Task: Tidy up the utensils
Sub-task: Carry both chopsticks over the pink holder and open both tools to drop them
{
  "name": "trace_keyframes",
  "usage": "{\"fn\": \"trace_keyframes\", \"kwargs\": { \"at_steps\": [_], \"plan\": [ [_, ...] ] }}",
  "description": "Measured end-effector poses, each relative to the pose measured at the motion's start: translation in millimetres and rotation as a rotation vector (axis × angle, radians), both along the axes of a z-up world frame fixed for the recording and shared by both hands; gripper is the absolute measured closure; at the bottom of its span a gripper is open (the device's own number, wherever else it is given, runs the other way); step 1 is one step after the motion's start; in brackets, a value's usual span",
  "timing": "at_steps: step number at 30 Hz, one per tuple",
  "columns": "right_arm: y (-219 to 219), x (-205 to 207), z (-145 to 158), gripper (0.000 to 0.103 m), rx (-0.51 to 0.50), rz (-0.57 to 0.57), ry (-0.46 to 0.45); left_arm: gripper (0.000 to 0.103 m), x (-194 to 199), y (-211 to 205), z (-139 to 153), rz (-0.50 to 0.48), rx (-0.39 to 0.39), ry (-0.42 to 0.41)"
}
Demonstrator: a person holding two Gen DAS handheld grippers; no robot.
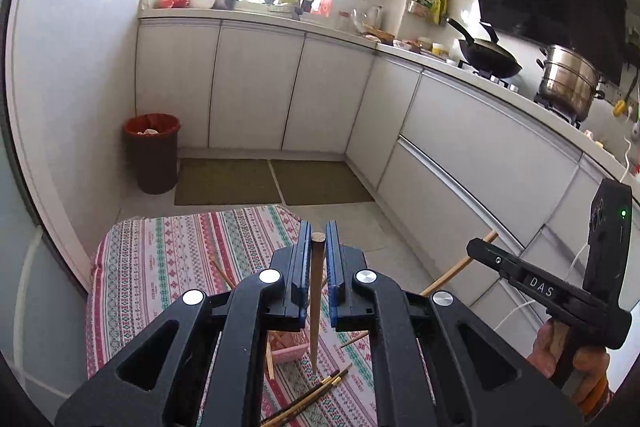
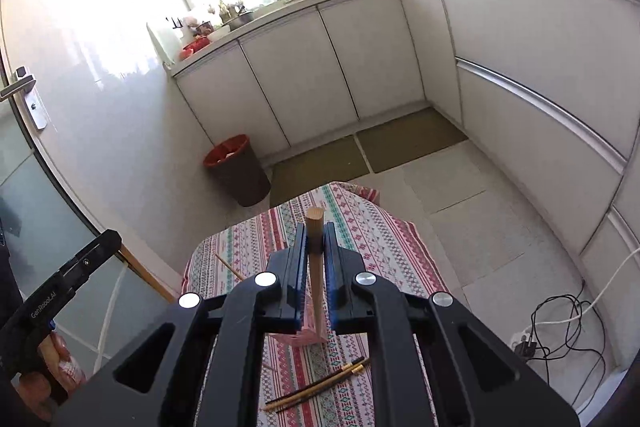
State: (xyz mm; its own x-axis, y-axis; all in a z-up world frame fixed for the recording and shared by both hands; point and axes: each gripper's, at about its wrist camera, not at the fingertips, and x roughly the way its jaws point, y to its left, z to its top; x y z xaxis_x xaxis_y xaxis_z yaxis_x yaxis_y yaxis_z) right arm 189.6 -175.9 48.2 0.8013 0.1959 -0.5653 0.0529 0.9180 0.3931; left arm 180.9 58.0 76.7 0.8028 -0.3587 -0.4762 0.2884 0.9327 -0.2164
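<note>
Right wrist view alone shows tangled black cables (image 2: 560, 323) on the floor. Your left gripper (image 1: 318, 247) clamps a dark brown wooden chopstick (image 1: 316, 307), right gripper (image 2: 316, 247) a light wooden chopstick (image 2: 316, 267) — both angled down over the striped patterned tablecloth (image 2: 380, 239).

striped red, green and white tablecloth (image 1: 168, 267); brown bin (image 1: 154, 155) with red liner; black claws, blue pads (image 1: 306, 267).

Your left gripper (image 1: 318, 247) is matte black with triangular cut-outs, round silver screws (image 1: 269, 275) and blue pads (image 1: 305, 259). Your right gripper (image 2: 316, 247) is built the same. Side markings: white "DAS" lettering (image 1: 541, 287) on the right one, "GenRobot.AI" lettering (image 2: 45, 303) on the left.
</note>
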Motion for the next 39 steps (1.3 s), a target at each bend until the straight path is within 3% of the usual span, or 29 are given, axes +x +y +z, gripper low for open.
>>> {"fn": "trace_keyframes", "kwargs": {
  "at_steps": [6, 13, 24, 34, 39],
  "plan": [
    [22, 31, -3, 0.095, -0.006, 0.042, -0.010, 0.096, 22, 5, 6, 0.026, -0.026, -0.005],
    [47, 59, -13, 0.095, -0.041, 0.078, 0.009, 0.096, 41, 13, -10, 0.042, -0.029, 0.039],
    [64, 78, -46, 0.095, -0.070, 0.093, 0.013, 0.096, 55, 16, -49, 0.069, 0.019, 0.118],
    [77, 86, -67, 0.095, -0.097, 0.104, 0.047, 0.096, 57, 24, -45, 0.091, 0.000, 0.120],
    [83, 94, -82, 0.091, -0.078, 0.152, 0.104, 0.079, 52, 42, -39, 0.139, -0.044, 0.107]
  ]
}}
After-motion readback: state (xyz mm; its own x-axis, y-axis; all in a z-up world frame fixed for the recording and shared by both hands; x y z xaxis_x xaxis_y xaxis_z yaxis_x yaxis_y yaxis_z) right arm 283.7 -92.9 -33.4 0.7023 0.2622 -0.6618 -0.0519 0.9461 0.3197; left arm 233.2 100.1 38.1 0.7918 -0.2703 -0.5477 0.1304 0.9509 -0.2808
